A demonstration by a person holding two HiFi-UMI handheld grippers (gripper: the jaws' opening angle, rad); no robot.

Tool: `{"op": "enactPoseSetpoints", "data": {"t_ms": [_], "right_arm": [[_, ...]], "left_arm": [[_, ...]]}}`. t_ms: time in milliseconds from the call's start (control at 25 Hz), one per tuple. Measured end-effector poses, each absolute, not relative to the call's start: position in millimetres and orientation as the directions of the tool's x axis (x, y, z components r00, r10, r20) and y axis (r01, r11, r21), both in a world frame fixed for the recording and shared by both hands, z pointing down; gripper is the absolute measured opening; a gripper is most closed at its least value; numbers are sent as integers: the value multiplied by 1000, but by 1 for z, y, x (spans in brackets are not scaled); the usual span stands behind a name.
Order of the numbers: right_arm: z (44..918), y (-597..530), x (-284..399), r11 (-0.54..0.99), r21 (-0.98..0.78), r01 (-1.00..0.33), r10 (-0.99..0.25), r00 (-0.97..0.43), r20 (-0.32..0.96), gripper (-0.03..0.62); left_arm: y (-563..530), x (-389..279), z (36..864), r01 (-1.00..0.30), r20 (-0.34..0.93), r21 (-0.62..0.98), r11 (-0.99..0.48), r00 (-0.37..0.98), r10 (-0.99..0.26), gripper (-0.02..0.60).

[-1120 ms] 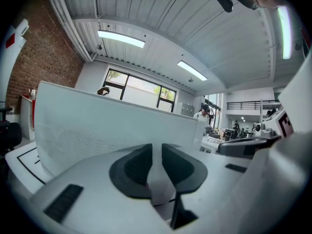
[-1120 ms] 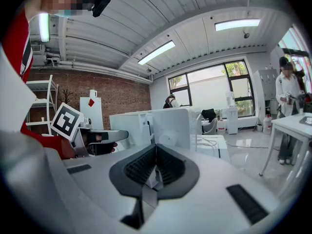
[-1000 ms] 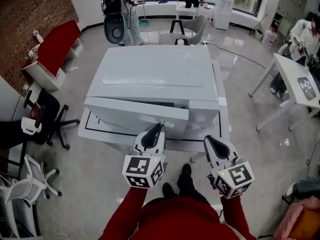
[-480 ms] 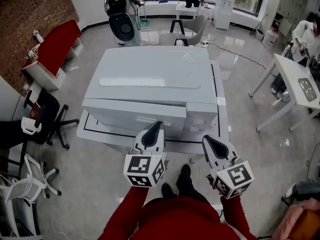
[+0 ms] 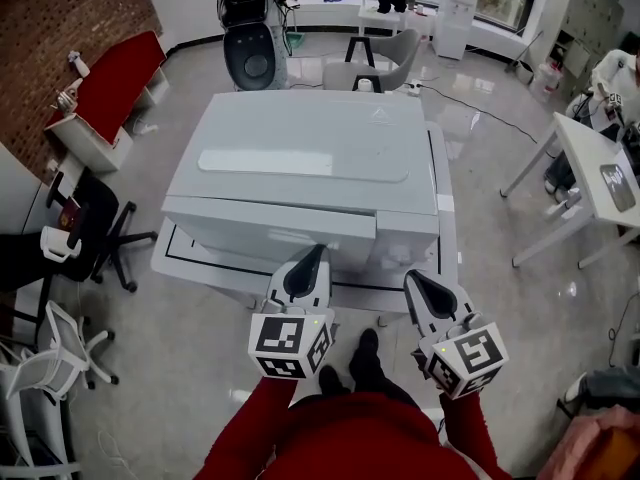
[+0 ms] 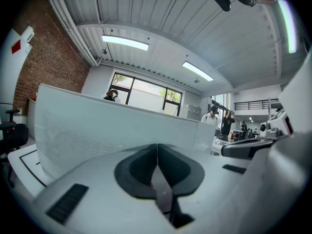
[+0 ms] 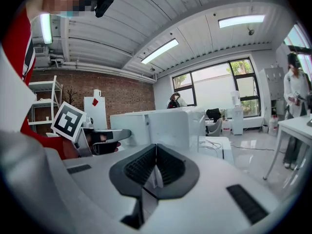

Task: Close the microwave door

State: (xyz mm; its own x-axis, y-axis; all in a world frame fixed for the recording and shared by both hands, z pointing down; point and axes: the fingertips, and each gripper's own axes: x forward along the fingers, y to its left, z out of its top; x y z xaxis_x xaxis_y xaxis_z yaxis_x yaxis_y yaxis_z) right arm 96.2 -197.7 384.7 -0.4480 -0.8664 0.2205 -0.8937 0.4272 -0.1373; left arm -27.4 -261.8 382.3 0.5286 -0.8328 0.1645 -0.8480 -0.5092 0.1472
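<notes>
Since 1 second earlier, the microwave door (image 5: 268, 230) has swung in from standing ajar to lying almost flush with the front of the microwave (image 5: 305, 153), and the jaws of the left gripper (image 5: 318, 252) have drawn together. That gripper is now pinched closed with nothing between its jaws. Its tip sits right at the door's face near the free edge, though actual contact cannot be confirmed. The right gripper (image 5: 412, 278) is likewise closed and empty, hanging just in front of the control panel (image 5: 408, 240), clear of the door.

The microwave stands on a low white table (image 5: 175, 260) directly ahead of the person. Whether the latch has caught cannot be told from these views.

By the look of it, the door is a stiff, light, hinged panel with a smooth face that offers little to grip. It is best pushed, not grasped. The closed tips should press flat on the side farthest from the hinge, beside the control panel, and a short firm push is probably needed to seat the latch.
</notes>
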Motion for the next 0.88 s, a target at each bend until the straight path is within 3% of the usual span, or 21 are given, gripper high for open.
{"op": "enactPoseSetpoints", "data": {"t_ms": [880], "right_arm": [[383,-206,88,458,-140,-878,-851,-479,217,15]], "left_arm": [[-272,-22,382,-841,154,134,-524,540,-827,11]]}}
